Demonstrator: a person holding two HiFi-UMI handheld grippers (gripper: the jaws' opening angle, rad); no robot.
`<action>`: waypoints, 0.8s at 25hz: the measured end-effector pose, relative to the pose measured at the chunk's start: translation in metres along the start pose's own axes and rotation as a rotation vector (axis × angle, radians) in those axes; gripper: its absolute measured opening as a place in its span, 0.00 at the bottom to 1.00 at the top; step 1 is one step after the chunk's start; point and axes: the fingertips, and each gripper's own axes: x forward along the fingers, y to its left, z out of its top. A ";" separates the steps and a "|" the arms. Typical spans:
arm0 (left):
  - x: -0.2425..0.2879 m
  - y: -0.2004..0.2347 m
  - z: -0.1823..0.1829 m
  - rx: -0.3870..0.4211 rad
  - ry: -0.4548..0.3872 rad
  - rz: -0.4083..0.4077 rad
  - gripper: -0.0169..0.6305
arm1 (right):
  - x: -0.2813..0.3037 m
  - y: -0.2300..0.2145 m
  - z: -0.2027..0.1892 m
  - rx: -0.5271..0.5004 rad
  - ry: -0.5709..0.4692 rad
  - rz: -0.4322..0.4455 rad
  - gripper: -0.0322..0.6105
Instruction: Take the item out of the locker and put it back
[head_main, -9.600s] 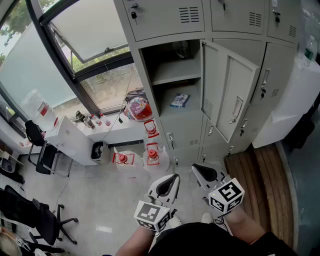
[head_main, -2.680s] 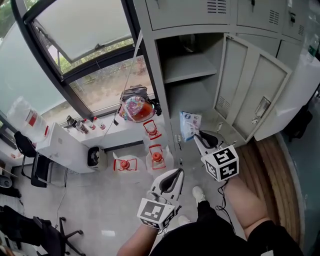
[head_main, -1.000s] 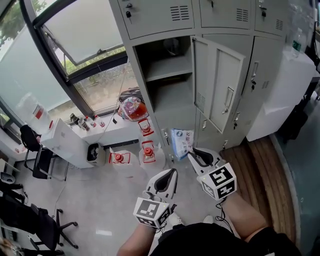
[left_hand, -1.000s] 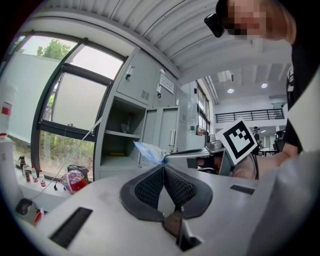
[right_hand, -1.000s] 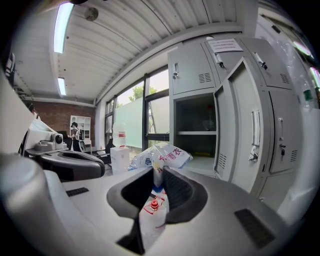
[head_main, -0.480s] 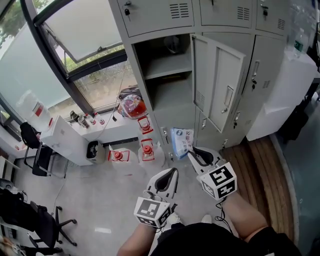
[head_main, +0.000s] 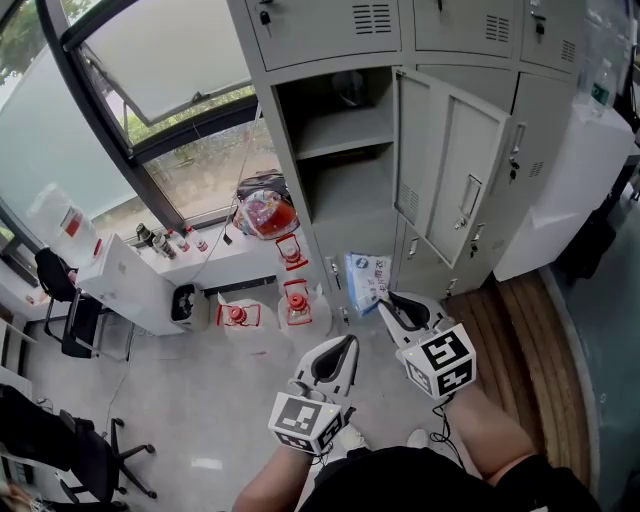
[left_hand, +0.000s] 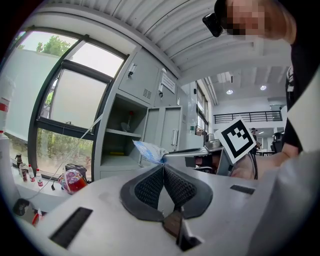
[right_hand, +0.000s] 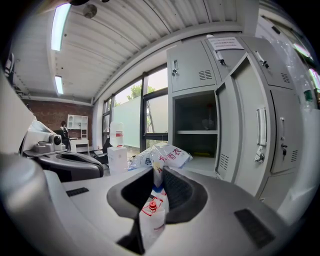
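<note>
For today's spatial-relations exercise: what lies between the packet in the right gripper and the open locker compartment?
Nothing: the stretch from packet to open locker compartment is bare, as the right gripper view shows.

The locker (head_main: 290, 150) stands open with one shelf (head_main: 345, 133) inside, and something dim sits at its back. On the pale floor (head_main: 200, 400) stand red-capped jugs (head_main: 300, 305) beside a white ledge (head_main: 225, 265) lined with small bottles (head_main: 165, 242).

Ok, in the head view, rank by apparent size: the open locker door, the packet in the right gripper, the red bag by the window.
1. The locker door, clearly largest.
2. The packet and the red bag look about alike; the packet hangs nearer the camera, so I won't rank them.
</note>
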 end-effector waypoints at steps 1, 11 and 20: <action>-0.001 0.003 0.000 -0.001 0.001 -0.003 0.05 | 0.003 0.001 0.001 0.000 0.000 -0.004 0.22; -0.008 0.044 0.000 -0.003 0.006 -0.039 0.05 | 0.043 0.016 0.006 0.012 0.002 -0.039 0.22; -0.019 0.071 0.005 0.019 0.006 -0.083 0.05 | 0.072 0.026 0.018 0.008 -0.006 -0.080 0.22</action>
